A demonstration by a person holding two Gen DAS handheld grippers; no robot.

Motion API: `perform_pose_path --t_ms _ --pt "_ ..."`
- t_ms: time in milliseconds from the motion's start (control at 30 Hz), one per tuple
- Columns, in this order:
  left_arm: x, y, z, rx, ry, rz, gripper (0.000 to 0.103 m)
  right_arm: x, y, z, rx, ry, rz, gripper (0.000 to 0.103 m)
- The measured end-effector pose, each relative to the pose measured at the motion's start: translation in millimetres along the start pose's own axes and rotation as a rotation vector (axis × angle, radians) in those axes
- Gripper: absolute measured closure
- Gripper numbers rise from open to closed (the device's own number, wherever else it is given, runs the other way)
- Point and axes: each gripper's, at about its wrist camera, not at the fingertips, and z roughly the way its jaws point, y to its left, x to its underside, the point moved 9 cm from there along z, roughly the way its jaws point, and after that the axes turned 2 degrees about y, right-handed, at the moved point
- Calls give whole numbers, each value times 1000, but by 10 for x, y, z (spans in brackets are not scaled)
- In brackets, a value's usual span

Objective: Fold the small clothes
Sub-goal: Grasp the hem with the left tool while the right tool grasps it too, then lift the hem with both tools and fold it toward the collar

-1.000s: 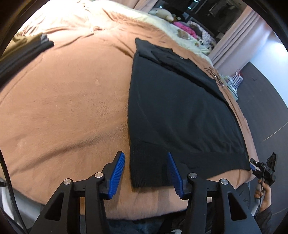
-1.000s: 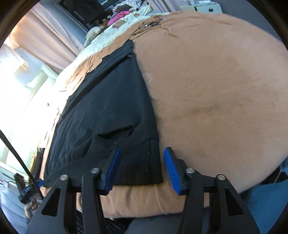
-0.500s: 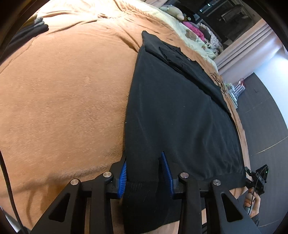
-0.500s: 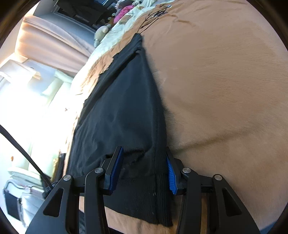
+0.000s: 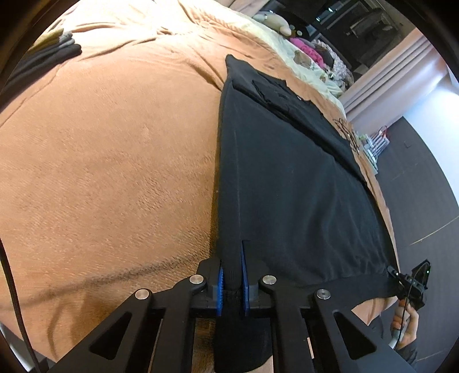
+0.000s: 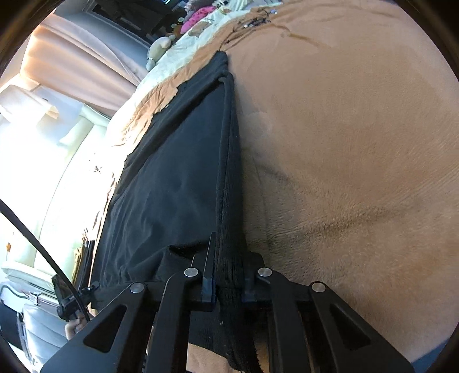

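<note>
A black knit garment (image 5: pixel 292 178) lies spread on a tan blanket (image 5: pixel 109 160) over a bed. My left gripper (image 5: pixel 231 275) is shut on the garment's near left hem corner, cloth pinched between the blue pads. In the right wrist view the same garment (image 6: pixel 172 178) stretches away to the left, and my right gripper (image 6: pixel 228 275) is shut on its near right hem corner. The ribbed hem bunches between each pair of fingers. The other gripper shows small at each view's edge, the right one (image 5: pixel 413 282) and the left one (image 6: pixel 68 298).
Folded dark clothes (image 5: pixel 48 54) lie at the blanket's far left. A cream quilt with soft toys (image 5: pixel 275 24) and pink items (image 5: pixel 304 46) lies at the bed's far end. Curtains (image 6: pixel 83 60) hang beyond. A dark floor (image 5: pixel 424 183) runs along the bed's right side.
Both grippers moved forward over the hem corners and closed on them. A second ago both were open just short of the hem; now the cloth is pinched and pulled up slightly.
</note>
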Motion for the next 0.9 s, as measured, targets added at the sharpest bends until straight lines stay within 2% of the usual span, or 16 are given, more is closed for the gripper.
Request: perform_pose_path --t_ms 400,600,900 --pt "-168 -31 -480 43 -78 -2 94 113 494 -412 -24 -73 -41 97" --pt "-261 -16 -776 69 -120 -10 95 237 586 -555 -53 -90 -47 97" --pt "-168 34 -1279 116 -175 -20 95 441 699 -825 -95 -117 -62 97"
